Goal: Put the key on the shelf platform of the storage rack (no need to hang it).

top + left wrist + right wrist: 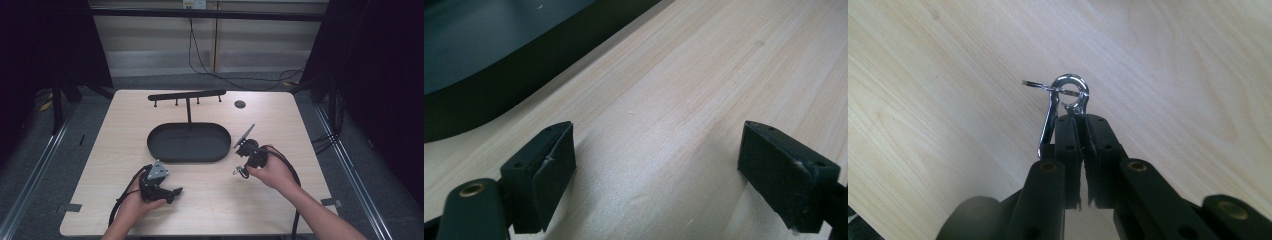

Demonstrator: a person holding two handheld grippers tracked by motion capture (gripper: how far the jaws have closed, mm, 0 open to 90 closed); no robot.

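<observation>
The right gripper point(243, 170), right of centre in the high view, has its jaws clenched on a small chrome clip point(1060, 107), some kind of snap hook with a round eye at its top and a thin sprung arm running down one side. In the right gripper view the clip sits at the middle of the frame, its eye standing just past the jaw tips and its lower body pinched between the pads, over the bare pale wood of the desk point(280, 125). It looks light, stiff and hard, and its polished metal is likely to be slippery, so a narrow pinch near the tips could let it swivel or squirt out; the flat of the body below the eye seems the safest place to hold, leaving the eye free for a peg. Whether the sprung arm is caught in the pinch is hard to tell from this angle. The left gripper point(172, 192), lower left of centre in the high view, lies low over the desk with its jaws released and wide apart, nothing between them. Above both, at the centre of the high view, stands a black oval tray point(155, 145) with a T-shaped rack point(186, 95) rising behind it, its crossbar carrying short pegs.
</observation>
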